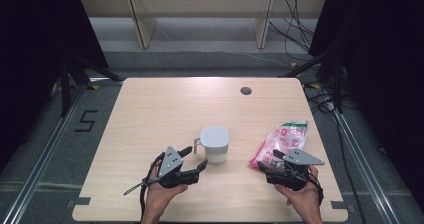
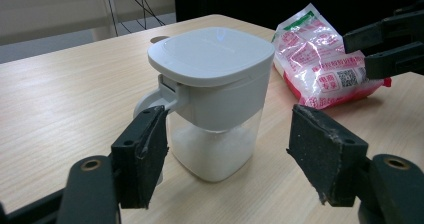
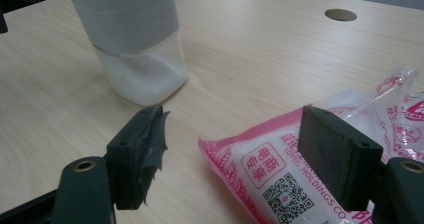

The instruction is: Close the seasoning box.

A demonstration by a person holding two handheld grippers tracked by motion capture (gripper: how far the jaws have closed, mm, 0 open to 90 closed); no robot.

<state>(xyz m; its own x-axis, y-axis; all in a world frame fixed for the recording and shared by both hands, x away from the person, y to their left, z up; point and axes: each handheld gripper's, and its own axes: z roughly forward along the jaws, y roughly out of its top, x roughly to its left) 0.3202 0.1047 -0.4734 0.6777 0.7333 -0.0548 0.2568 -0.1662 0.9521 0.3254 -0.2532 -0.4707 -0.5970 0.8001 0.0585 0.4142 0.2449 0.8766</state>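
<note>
Jar (image 2: 212, 99) with white lid (image 2: 212, 54) and small handle (image 2: 150, 100), standing upright on the desk (image 1: 150, 114), a little in front of the two hands. White powder, maybe sugar or salt, low in the clear bottom part of the jar, under half full. Lid shut flat on top. Pink and white bag (image 1: 282, 140) lying flat to the right of the jar, apart from it, with white grains inside, top looks closed.

Left tool (image 2: 227, 156) spread wide, pinching nothing, one pad on each side of the jar but not touching yet. Right tool (image 3: 235, 154) spread wide too, pinching nothing, sitting over the near end of the bag.

Could go wrong: jar tipped or pushed away if one pad bumps it first. Smooth sides, so maybe a slip from a weak squeeze. Soft bag may sag or tear from a hard pinch, and grains may spill beside the jar.
</note>
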